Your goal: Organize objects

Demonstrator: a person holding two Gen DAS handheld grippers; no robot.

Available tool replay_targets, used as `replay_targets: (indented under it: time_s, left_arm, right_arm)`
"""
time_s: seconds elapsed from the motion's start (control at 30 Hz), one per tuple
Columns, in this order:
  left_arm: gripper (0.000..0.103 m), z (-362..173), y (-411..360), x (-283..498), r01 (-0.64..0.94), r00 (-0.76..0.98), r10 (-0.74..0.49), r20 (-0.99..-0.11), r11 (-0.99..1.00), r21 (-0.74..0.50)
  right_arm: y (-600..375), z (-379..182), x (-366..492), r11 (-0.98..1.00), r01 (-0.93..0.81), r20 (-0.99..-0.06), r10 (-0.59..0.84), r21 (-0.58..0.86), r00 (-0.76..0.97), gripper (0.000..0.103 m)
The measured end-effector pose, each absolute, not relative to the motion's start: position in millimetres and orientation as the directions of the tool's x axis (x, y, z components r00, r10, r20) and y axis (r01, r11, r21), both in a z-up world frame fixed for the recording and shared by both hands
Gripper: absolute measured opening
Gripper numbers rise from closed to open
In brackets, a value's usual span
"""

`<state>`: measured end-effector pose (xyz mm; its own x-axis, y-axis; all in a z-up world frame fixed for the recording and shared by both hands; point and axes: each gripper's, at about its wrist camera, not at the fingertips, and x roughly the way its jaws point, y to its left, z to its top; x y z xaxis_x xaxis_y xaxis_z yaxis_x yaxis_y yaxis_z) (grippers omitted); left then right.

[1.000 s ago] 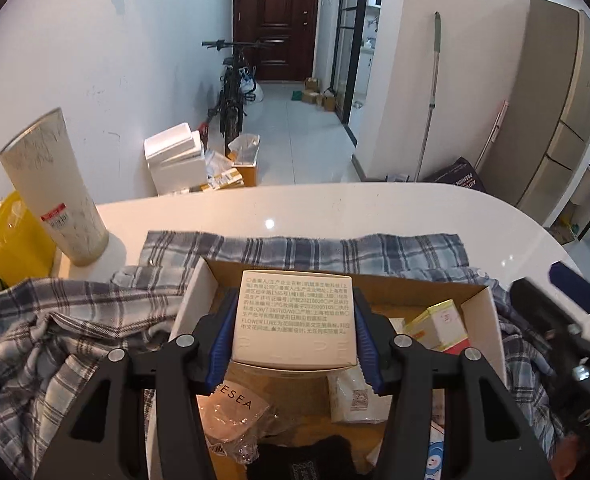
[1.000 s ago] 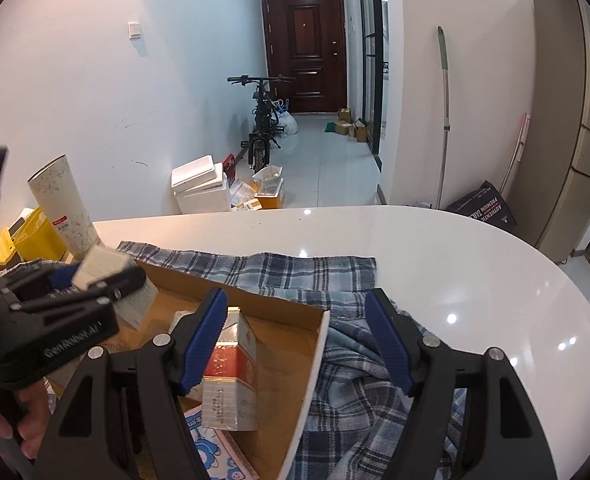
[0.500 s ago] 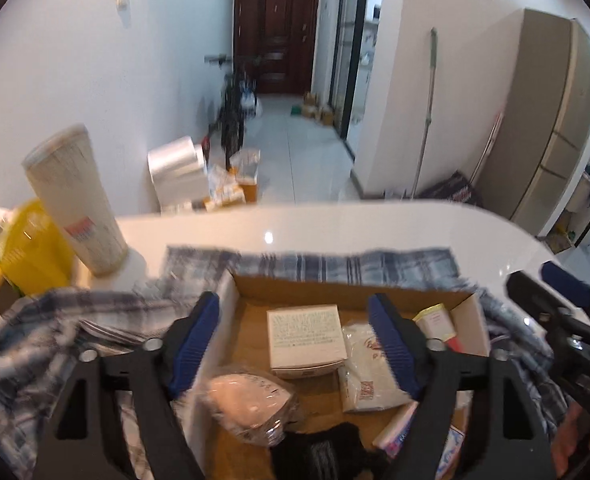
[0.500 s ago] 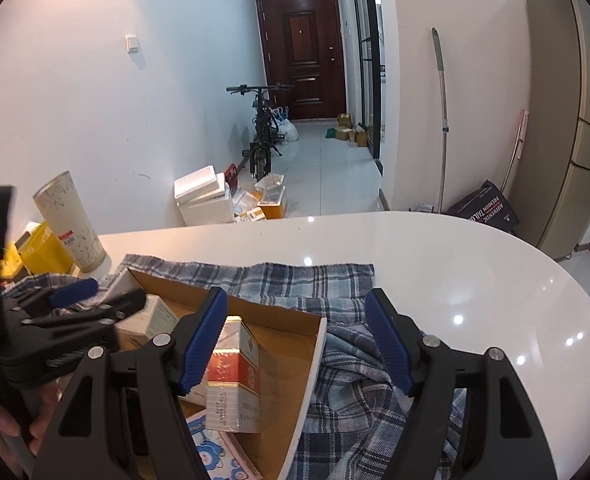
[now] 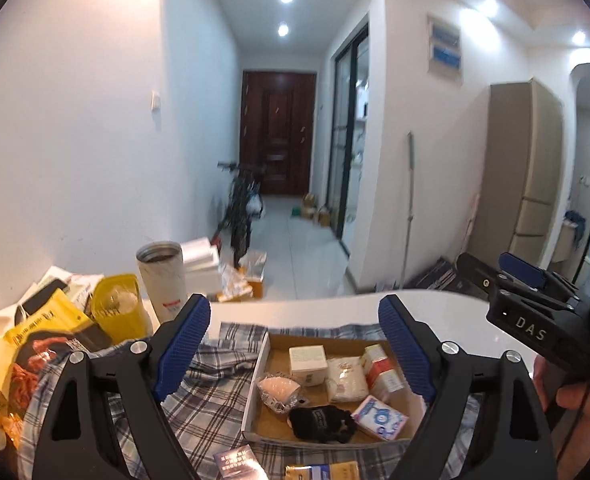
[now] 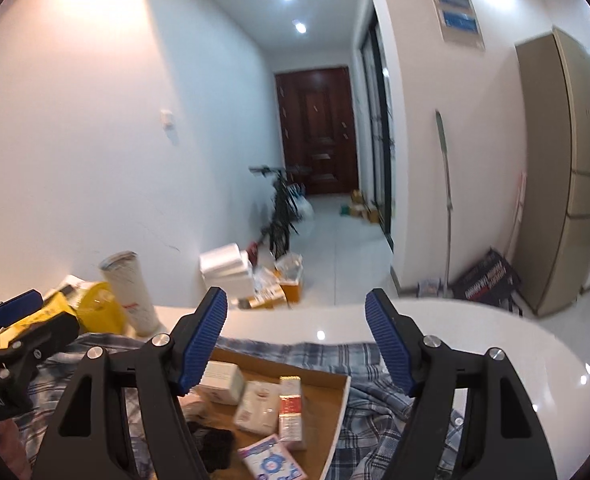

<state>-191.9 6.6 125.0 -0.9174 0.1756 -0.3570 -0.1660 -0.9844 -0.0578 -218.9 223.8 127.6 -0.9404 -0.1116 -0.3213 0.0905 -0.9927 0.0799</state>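
Table top is glossy white, smooth, mirrors ceiling lights. Plaid cloth is soft woven fabric, matt, wrinkled. Shallow box is brown cardboard inside, white outer wall, matt. White carton in it is smooth paperboard; red-and-white carton slightly glossy. Wrapped pad sits in crinkly clear plastic film. Black item looks like fuzzy matt cloth. Blue-print pack is shiny plastic wrap. Yellow bags are glossy plastic. Tall cup is speckled matt paper. Left gripper is matt black plastic, ribbed blue rubbery pads, bright metal screws; right gripper looks the same.
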Motion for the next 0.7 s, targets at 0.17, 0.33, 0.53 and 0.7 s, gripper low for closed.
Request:
replay_targets:
  time_s: [0.17,0.33,0.53,0.7]
  left_arm:
    - [0.103,151,-11,-136,-0.199,-0.953,0.204,-0.224,-0.979,-0.048]
    - [0.103,162,-24,-90,-0.163,-0.977,0.171,-0.13,-0.984,-0.072]
    - [0.103,163,-39,-48,-0.133,-0.986,0.144,-0.086,-0.984,-0.121]
    - [0.103,167,-40,-33,-0.061,-0.996,0.065,-0.064,-0.996,-0.063]
  right_arm:
    - [224,151,-157,-0.999,0.014,-0.178,-0.023,0.048,-0.984,0.086]
    - [233,164,-107,-0.994,0.018,-0.094,-0.028,0.104,-0.995,0.103]
    - [224,168,-61,-0.994,0.061,-0.054,-0.066,0.086,-0.996,0.103]
    - [211,172,-36,-0.999,0.034,0.002,-0.034,0.011,-0.999,0.103]
